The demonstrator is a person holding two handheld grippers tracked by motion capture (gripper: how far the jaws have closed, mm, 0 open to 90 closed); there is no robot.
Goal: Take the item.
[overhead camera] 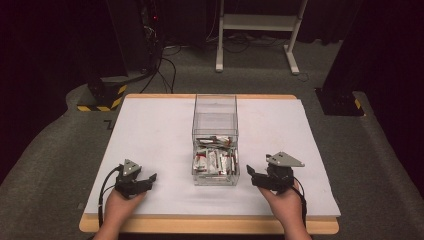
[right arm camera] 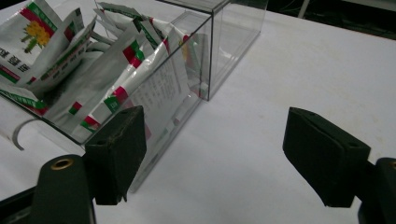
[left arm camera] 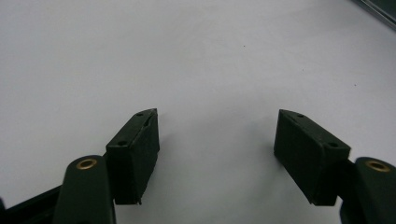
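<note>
While both hands rest low in the high view, the clear plastic box (overhead camera: 215, 131) of white, red and green sachets (overhead camera: 214, 161) stands at centre frame. Lower left, the left gripper (overhead camera: 148, 178) gapes empty; lower right, the right gripper (overhead camera: 252, 176) gapes empty beside the box.

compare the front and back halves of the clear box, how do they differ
The front compartment of the clear box is packed with white sachets printed in red and green; the back compartment holds none that show. The front one lies between the two grippers, the back one farther up the table. Both share the same clear walls and width.
</note>
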